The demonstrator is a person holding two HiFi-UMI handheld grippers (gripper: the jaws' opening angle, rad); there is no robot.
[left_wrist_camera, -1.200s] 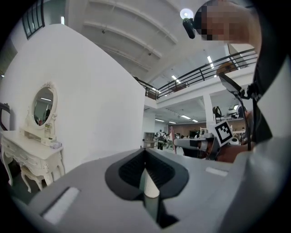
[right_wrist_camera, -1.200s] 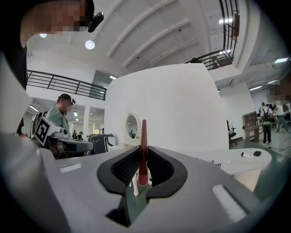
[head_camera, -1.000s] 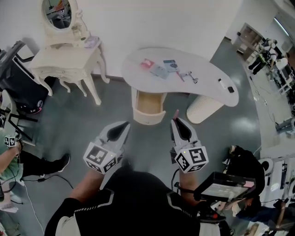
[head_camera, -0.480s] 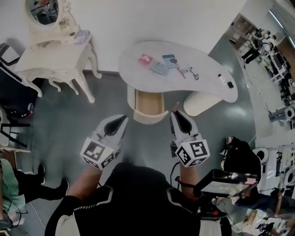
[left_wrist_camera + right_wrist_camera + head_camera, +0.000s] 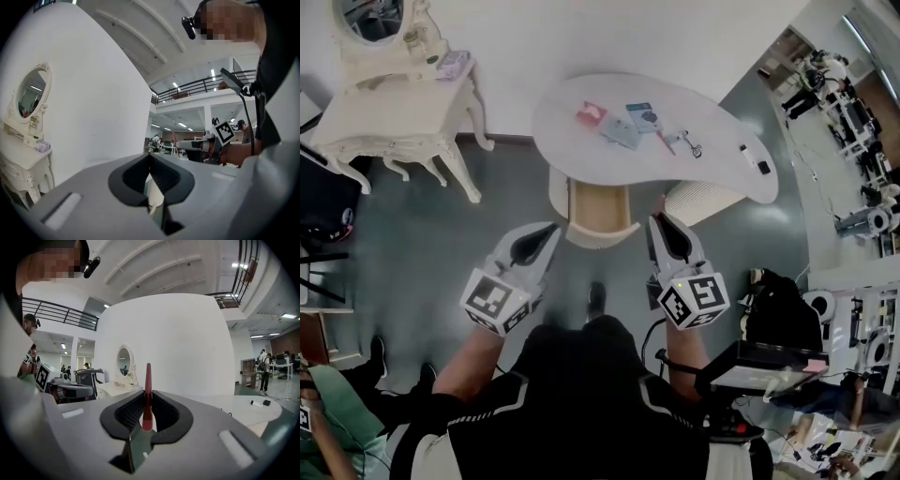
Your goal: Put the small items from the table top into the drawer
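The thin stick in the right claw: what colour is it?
Dull red; the slim tapered stick shows best in the right gripper view.

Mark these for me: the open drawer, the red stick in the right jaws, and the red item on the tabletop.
Drawer [image 5: 600, 208], head view, on its bare tan floor.
Red stick [image 5: 148, 380], right gripper view, on the shaft between the jaws.
Red item [image 5: 590, 115], head view, on its middle.
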